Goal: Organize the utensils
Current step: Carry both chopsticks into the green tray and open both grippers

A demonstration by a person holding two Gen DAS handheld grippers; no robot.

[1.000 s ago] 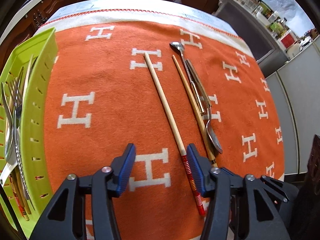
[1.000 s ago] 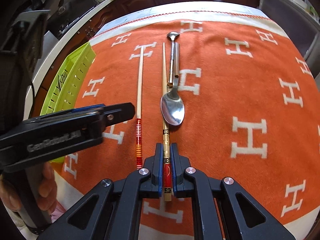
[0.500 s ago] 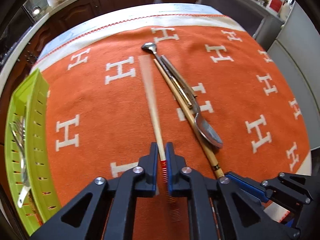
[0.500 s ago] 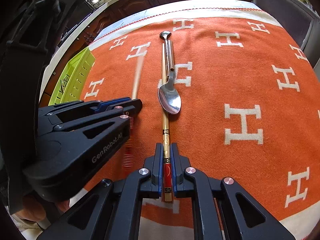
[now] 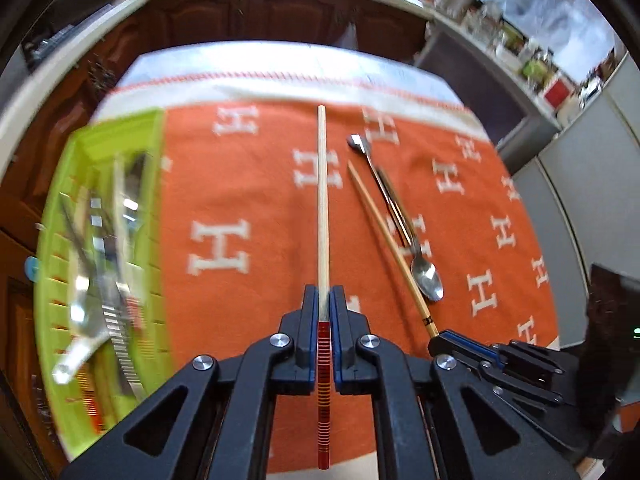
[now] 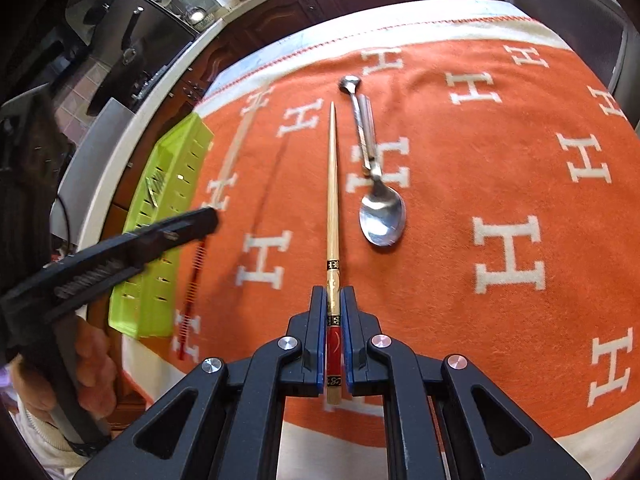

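My left gripper [image 5: 324, 300] is shut on a pale chopstick with a red striped end [image 5: 322, 208] and holds it lifted above the orange cloth; it shows blurred in the right wrist view [image 6: 234, 152]. My right gripper [image 6: 333, 300] is shut on a second chopstick with a red and gold end [image 6: 332, 184], seen from the left wrist too [image 5: 384, 232]. A steel spoon [image 6: 382, 212] lies on a second utensil's handle [image 6: 362, 124] just right of it. The green basket [image 5: 56, 216] with several utensils stands at the left.
The orange cloth with white H marks [image 6: 508, 184] covers the table. The basket shows at the cloth's left edge in the right wrist view [image 6: 160, 216]. Dark cabinets [image 5: 248, 12] and a cluttered counter [image 5: 520, 52] lie beyond the table's far edge.
My left gripper closed on the striped chopstick, lifted it off the cloth and swung left toward the basket. My right gripper stays shut on the other chopstick, now raised slightly.
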